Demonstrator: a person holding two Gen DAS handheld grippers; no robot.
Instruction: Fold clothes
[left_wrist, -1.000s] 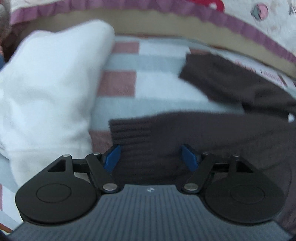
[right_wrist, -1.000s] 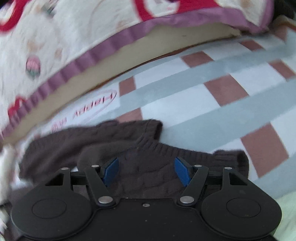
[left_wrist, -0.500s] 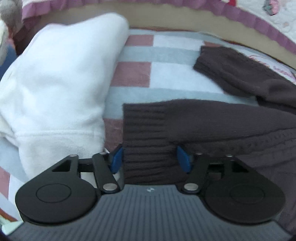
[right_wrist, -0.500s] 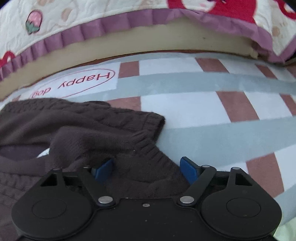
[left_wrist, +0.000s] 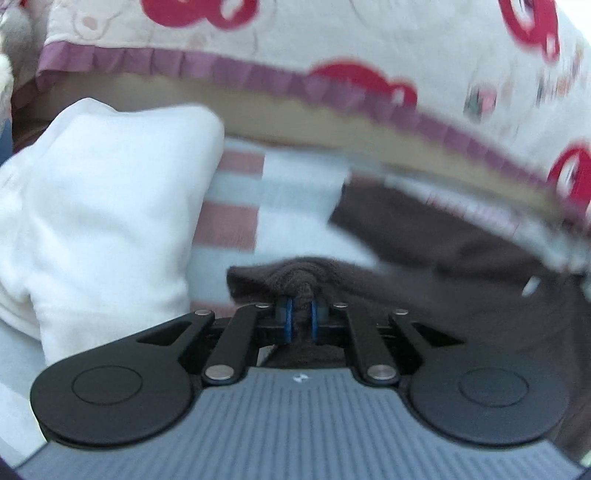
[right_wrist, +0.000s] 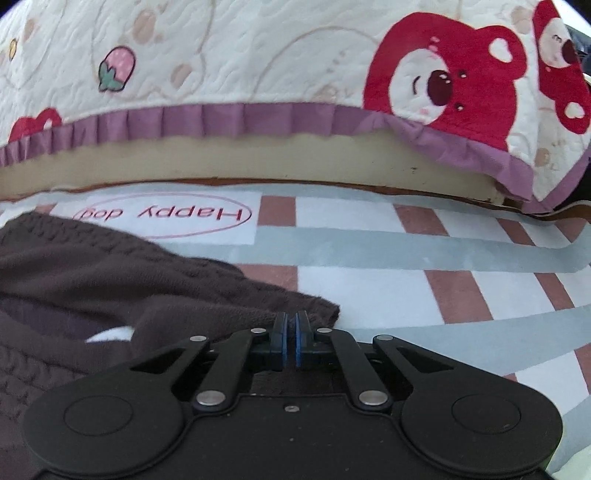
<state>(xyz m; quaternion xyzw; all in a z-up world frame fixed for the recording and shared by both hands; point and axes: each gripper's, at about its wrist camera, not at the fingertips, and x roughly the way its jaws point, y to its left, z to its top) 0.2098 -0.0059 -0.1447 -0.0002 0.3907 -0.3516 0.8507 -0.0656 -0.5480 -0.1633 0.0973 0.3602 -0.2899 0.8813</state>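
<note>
Both grippers went from spread to clenched: left gripper pinches bunched hem of brown knit sweater; right gripper pinches opposite hem corner. Sweater lies on checked blanket, beside white fleece garment. Two-corner hold probably sets up hem fold.

Both tools clamped, angled downward

The left tool is seen tilted forward and down, its blue-padded fingers drawn nearly together with a bunched ridge of brown sweater pinched between them; the linkage arms are folded inward toward the centre. The right tool is likewise pitched downward, its pads brought almost flush against each other, a thin edge of the same sweater being caught at the tips. The left wrist view is smeared by blur, while the right wrist view is sharp.
</note>
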